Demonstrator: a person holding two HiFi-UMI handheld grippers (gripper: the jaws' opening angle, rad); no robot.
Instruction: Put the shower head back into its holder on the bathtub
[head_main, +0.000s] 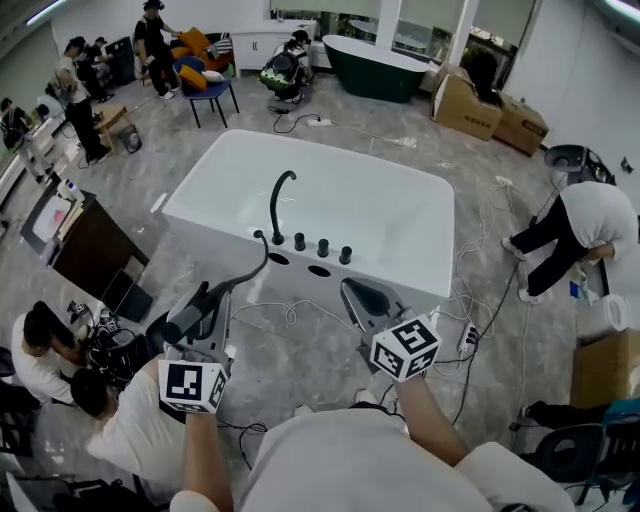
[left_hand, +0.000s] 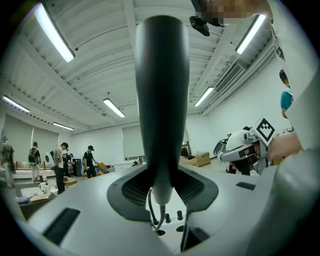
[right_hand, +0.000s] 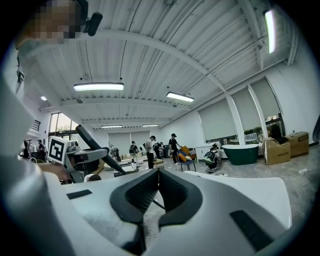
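Observation:
A black shower head (head_main: 197, 312) lies gripped by its handle in my left gripper (head_main: 207, 300), which is shut on it. Its hose (head_main: 256, 270) curves up to the near rim of the white bathtub (head_main: 410, 215). In the left gripper view the shower head (left_hand: 162, 100) stands upright between the pads, and the hose (left_hand: 150, 210) runs down to a dark hole (left_hand: 159, 231) in the rim. On that rim stand a black faucet (head_main: 279, 200) and three knobs (head_main: 322, 246), beside two oval holes (head_main: 319, 270). My right gripper (head_main: 362, 297) hovers before the rim, jaws shut and empty.
Cables (head_main: 470, 300) trail over the floor right of the tub. A person (head_main: 585, 225) bends down at the right. Others crouch at the lower left (head_main: 50, 350). At the back are a dark green tub (head_main: 375, 65), cardboard boxes (head_main: 480, 105) and chairs (head_main: 205, 85).

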